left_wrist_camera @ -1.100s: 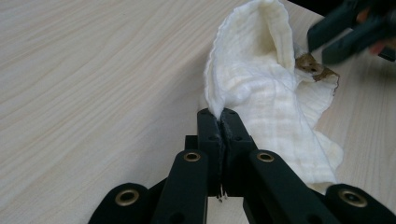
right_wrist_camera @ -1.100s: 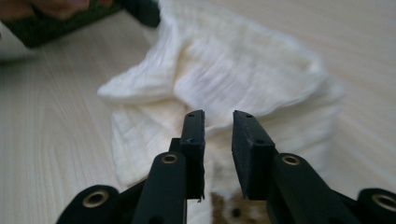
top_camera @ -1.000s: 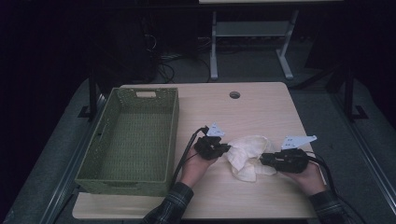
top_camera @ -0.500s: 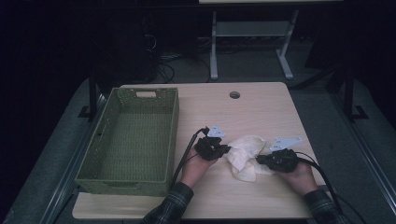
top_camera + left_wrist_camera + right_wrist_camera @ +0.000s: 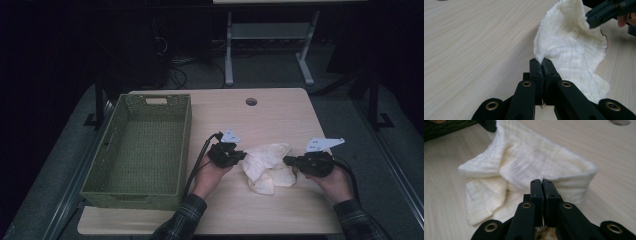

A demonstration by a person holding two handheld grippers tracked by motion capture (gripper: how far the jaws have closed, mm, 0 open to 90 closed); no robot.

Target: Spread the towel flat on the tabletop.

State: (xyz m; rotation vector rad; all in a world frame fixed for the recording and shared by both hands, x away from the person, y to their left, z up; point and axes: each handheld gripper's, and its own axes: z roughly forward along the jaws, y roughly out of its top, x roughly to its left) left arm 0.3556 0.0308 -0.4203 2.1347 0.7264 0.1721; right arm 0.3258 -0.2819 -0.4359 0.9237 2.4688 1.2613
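Right gripper jaws just closed onto cloth; left gripper pinches it too

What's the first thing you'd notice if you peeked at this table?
A crumpled cream-white cloth lies mid-table, pinched from both sides: the left tongs are shut on one edge and the right tongs on the opposite edge. Left of it on the pale wooden table sits a big empty green woven basket.
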